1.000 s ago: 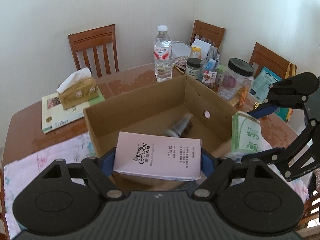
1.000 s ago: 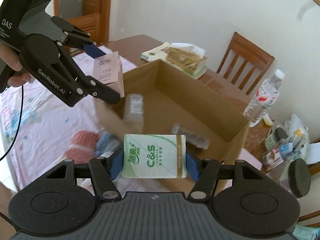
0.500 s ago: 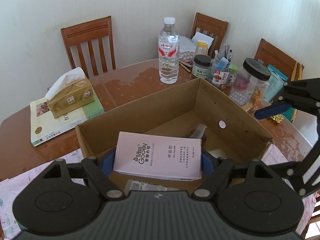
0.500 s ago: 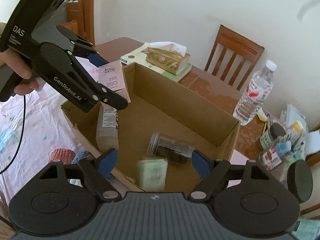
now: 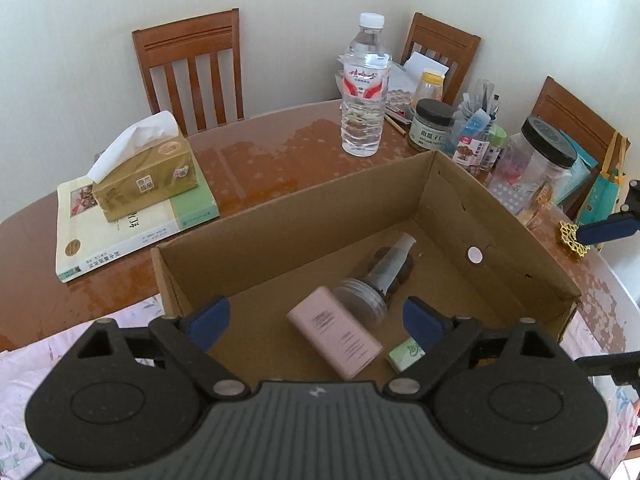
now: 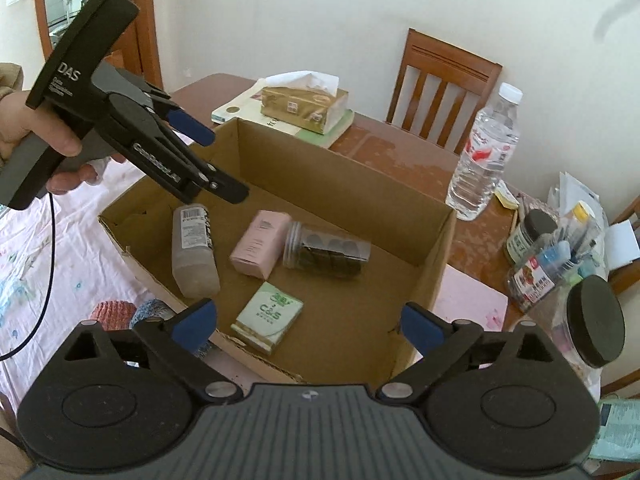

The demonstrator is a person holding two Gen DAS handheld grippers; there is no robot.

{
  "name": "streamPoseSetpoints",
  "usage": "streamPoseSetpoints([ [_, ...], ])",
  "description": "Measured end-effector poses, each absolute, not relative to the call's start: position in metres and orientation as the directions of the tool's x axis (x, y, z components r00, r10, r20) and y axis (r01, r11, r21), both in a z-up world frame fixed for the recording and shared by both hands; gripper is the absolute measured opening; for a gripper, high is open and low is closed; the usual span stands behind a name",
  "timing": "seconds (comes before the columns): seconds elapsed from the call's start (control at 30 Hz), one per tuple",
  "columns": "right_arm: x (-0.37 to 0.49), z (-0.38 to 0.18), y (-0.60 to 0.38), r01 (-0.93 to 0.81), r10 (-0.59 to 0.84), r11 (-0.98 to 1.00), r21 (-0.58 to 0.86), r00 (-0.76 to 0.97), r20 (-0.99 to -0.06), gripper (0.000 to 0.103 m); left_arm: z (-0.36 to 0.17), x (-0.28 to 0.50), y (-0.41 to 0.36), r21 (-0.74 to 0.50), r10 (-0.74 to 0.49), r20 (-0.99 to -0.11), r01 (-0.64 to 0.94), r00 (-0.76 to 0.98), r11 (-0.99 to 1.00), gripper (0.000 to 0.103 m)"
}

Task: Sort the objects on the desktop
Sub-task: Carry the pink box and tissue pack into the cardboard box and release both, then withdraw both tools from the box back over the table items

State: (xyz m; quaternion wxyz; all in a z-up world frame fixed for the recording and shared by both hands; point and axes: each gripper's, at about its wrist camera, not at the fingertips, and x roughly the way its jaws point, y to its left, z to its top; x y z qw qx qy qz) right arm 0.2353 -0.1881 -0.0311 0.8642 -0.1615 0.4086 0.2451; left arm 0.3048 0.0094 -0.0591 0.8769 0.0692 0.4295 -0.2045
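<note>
An open cardboard box (image 5: 280,216) (image 6: 344,184) sits on the table. Inside it lie a pink carton (image 5: 334,338) (image 6: 260,248), a green C&S tissue pack (image 5: 406,354) (image 6: 270,314), a clear jar (image 5: 384,276) (image 6: 326,250) on its side and a whitish bottle (image 6: 194,248). My left gripper (image 5: 316,316) (image 6: 216,162) hangs open above the box's left part, holding nothing. My right gripper (image 6: 308,322) is open and empty above the box's near wall; in the left wrist view its fingers (image 5: 604,228) show at the right edge.
A tissue box (image 5: 146,176) rests on a book behind the box. A water bottle (image 5: 364,108), small jars (image 5: 432,124) and a big black-lidded jar (image 5: 536,160) crowd the far right. A floral cloth (image 5: 24,380) covers the near table, with knitted items (image 6: 114,312) on it. Chairs ring the table.
The right gripper opened first and dropped the green pack into the box. Then the left gripper opened and the pink carton fell in beside the jar.
</note>
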Motion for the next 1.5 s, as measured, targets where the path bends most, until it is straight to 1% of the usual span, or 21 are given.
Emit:
streamPoseSetpoints([
  [0.13, 0.232, -0.03, -0.195, -0.541, 0.271, 0.836, -0.088, 0.547, -0.792, 0.101, -0.049, 0.297, 0.012, -0.041, -0.29, -0.778, 0.415, 0.557, 0.909, 0.093],
  [0.3, 0.224, -0.027, -0.211, -0.506, 0.262, 0.86, -0.065, 0.548, -0.794, 0.103, -0.036, 0.278, 0.017, -0.04, -0.292, -0.773, 0.416, 0.563, 0.909, 0.093],
  [0.43, 0.21, -0.033, -0.224, -0.478, 0.237, 0.874, -0.087, 0.576, -0.782, 0.103, -0.033, 0.256, 0.02, -0.034, -0.296, -0.761, 0.421, 0.577, 0.906, 0.094],
  [0.5, 0.201, -0.04, -0.231, -0.458, 0.219, 0.884, -0.099, 0.592, -0.775, 0.103, -0.036, 0.241, 0.02, -0.025, -0.295, -0.756, 0.423, 0.585, 0.906, 0.094],
  [0.57, 0.194, -0.049, -0.241, -0.41, 0.199, 0.909, -0.075, 0.584, -0.787, 0.103, -0.039, 0.226, 0.02, -0.029, -0.281, -0.759, 0.401, 0.587, 0.916, 0.094],
  [0.67, 0.18, -0.06, -0.254, -0.393, 0.202, 0.918, -0.048, 0.57, -0.797, 0.103, -0.045, 0.205, 0.023, -0.085, -0.308, -0.773, 0.39, 0.555, 0.917, 0.094],
  [0.73, 0.171, -0.068, -0.261, -0.359, 0.186, 0.933, -0.029, 0.548, -0.816, 0.103, -0.051, 0.192, 0.023, -0.093, -0.303, -0.777, 0.375, 0.552, 0.922, 0.094],
  [0.9, 0.154, -0.08, -0.268, -0.329, 0.164, 0.944, -0.027, 0.538, -0.827, 0.103, -0.066, 0.162, 0.02, -0.045, -0.255, -0.791, 0.363, 0.557, 0.931, 0.094],
  [1.0, 0.152, -0.083, -0.274, -0.308, 0.16, 0.951, -0.017, 0.537, -0.828, 0.103, -0.075, 0.149, 0.017, -0.036, -0.238, -0.809, 0.359, 0.538, 0.933, 0.094],
  [1.2, 0.147, -0.089, -0.27, -0.332, 0.195, 0.943, 0.014, 0.518, -0.833, 0.103, -0.081, 0.123, 0.015, -0.072, -0.249, -0.813, 0.333, 0.526, 0.94, 0.094],
  [1.5, 0.137, -0.115, -0.252, -0.361, 0.172, 0.932, -0.019, 0.49, -0.854, 0.103, -0.097, 0.102, 0.004, -0.053, -0.238, -0.829, 0.353, 0.505, 0.934, 0.094],
])
